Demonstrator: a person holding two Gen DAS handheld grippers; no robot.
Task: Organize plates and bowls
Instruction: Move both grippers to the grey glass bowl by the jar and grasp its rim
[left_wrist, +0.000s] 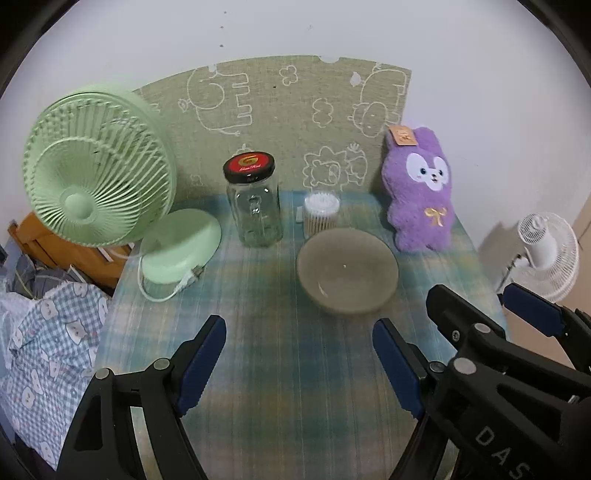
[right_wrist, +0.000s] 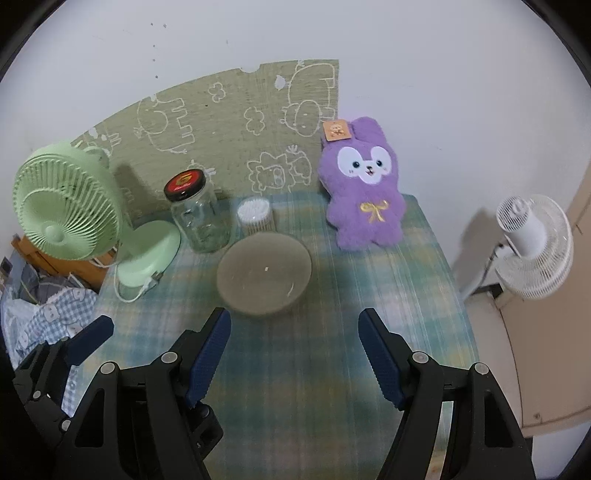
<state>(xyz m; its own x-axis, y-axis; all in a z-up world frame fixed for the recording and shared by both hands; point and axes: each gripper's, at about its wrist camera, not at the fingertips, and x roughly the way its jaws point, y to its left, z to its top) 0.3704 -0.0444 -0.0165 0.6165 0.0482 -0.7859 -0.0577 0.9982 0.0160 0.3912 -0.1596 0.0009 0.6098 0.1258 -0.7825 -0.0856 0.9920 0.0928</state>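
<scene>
Grey bowl (right_wrist: 264, 275) sits alone on the plaid tabletop (right_wrist: 388, 295), toward the back edge, rim up, apparently empty. No plates visible in either view; nothing stacked with it.

Just behind the bowl: tub of cotton swabs (right_wrist: 255, 214), near its far rim but apart. To the back left, a glass jar (right_wrist: 197, 218) with a red-and-black lid. Green desk fan (left_wrist: 99, 170) occupies the back left corner, its cable (left_wrist: 155, 291) looping onto the cloth. Purple plush rabbit (right_wrist: 364, 184) leans at the back right corner.

Left gripper (left_wrist: 299, 365) released, jaws wide, nothing between them, held over the front part of the tabletop. Right gripper (right_wrist: 295, 354) likewise released and empty, with the bowl just beyond its fingertips.

Risks, as judged: the bowl's sloped wall could slip from a pinch on the rim. A reach overshooting the bowl would knock the swab tub or the jar. The two grippers work close together and could collide.
</scene>
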